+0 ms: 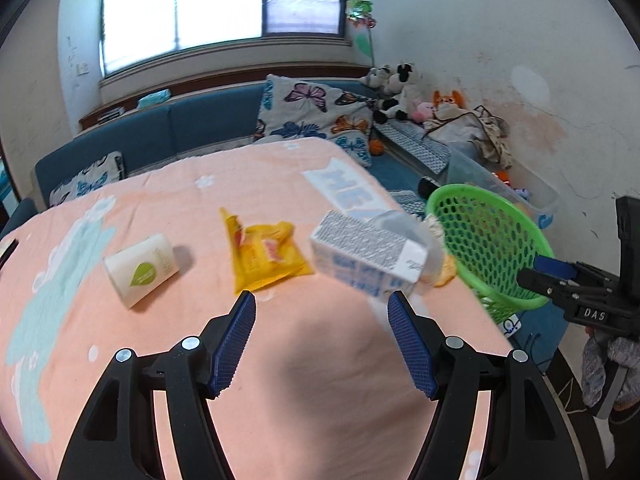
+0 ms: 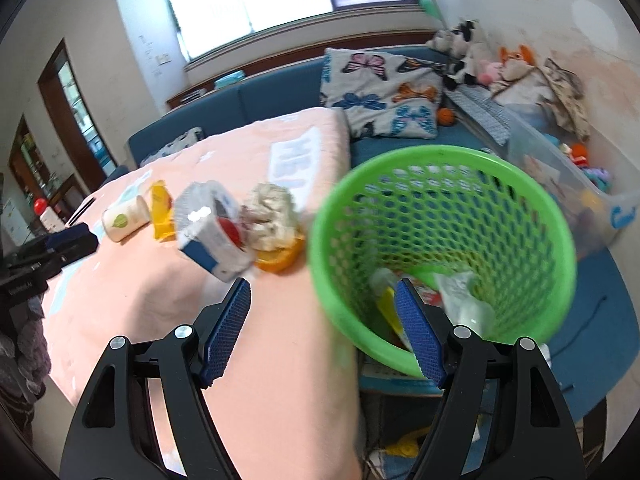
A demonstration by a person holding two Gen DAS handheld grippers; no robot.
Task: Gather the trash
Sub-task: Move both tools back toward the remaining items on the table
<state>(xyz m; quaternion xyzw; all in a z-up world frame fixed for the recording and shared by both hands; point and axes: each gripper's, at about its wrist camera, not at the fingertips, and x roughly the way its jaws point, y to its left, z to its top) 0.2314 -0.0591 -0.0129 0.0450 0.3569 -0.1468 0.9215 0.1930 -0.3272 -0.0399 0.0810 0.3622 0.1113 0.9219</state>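
Left gripper (image 1: pixel 322 308) over peach cloth (image 1: pixel 160 200), jaws apart, nothing between. Ahead: white cup (image 1: pixel 140 270) lying on its side, yellow wrapper (image 1: pixel 266 256), blue-and-white carton (image 1: pixel 368 256). Green basket (image 1: pixel 492 248) at right beyond table edge, right gripper (image 1: pixel 538 274) against its rim.

We see bright daylight from the blown-out window (image 1: pixel 220 4). Motion blur smears the carton (image 1: pixel 368 260) and green basket (image 2: pixel 440 256). A soft shadow darkens the pink tabletop's (image 1: pixel 180 208) near edge. Fisheye bends both views' edges.
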